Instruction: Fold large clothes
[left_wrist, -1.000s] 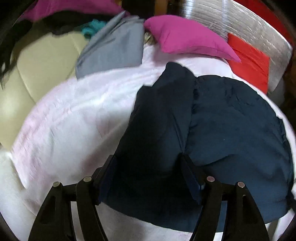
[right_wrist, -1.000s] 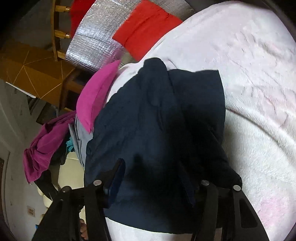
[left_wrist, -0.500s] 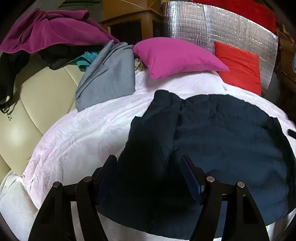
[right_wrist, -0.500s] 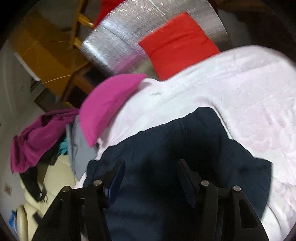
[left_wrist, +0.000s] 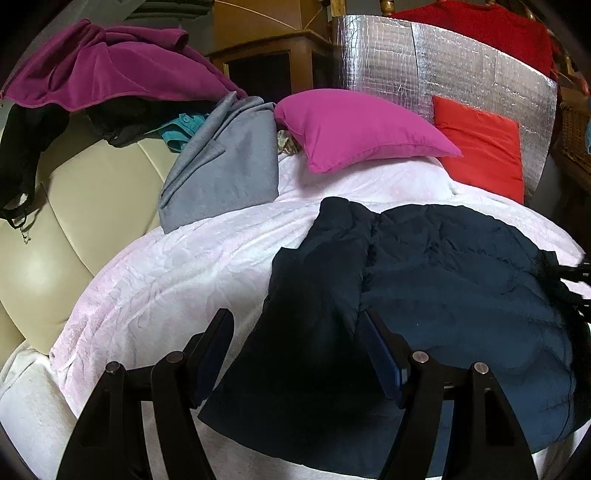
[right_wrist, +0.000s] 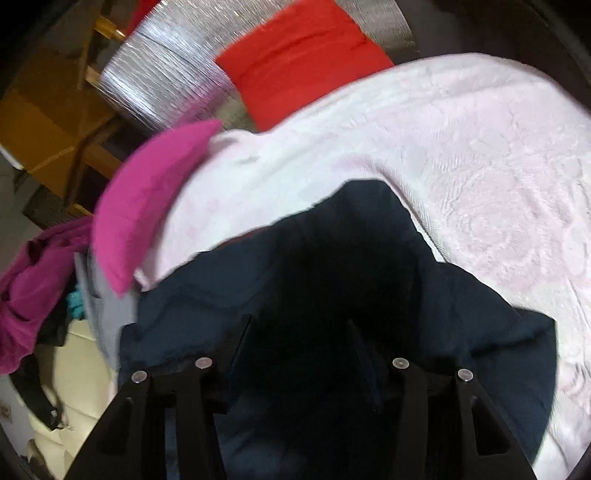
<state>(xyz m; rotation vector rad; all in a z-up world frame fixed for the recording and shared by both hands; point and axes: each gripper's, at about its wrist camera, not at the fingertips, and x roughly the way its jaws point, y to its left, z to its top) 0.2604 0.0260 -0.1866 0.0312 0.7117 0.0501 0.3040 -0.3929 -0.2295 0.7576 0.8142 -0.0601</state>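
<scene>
A dark navy padded jacket (left_wrist: 443, 295) lies spread on a pale pink blanket (left_wrist: 177, 273), with one sleeve folded in along its left side (left_wrist: 317, 288). My left gripper (left_wrist: 295, 328) is open and empty, raised over the jacket's near left edge. In the right wrist view the jacket (right_wrist: 332, 295) fills the lower middle. My right gripper (right_wrist: 301, 332) is open and empty just above the dark fabric. The right gripper's black parts show at the right edge of the left wrist view (left_wrist: 572, 280).
A magenta pillow (left_wrist: 354, 129) and a red cushion (left_wrist: 480, 144) lie at the back against a silver foil panel (left_wrist: 443, 77). A grey garment (left_wrist: 225, 170), a magenta garment (left_wrist: 110, 74) and black clothes hang over the cream sofa back (left_wrist: 74, 221) at left.
Both grippers have pulled back and lifted away from the jacket, so more of the bed shows. The right wrist view has swung and is blurred. The jacket lies still.
</scene>
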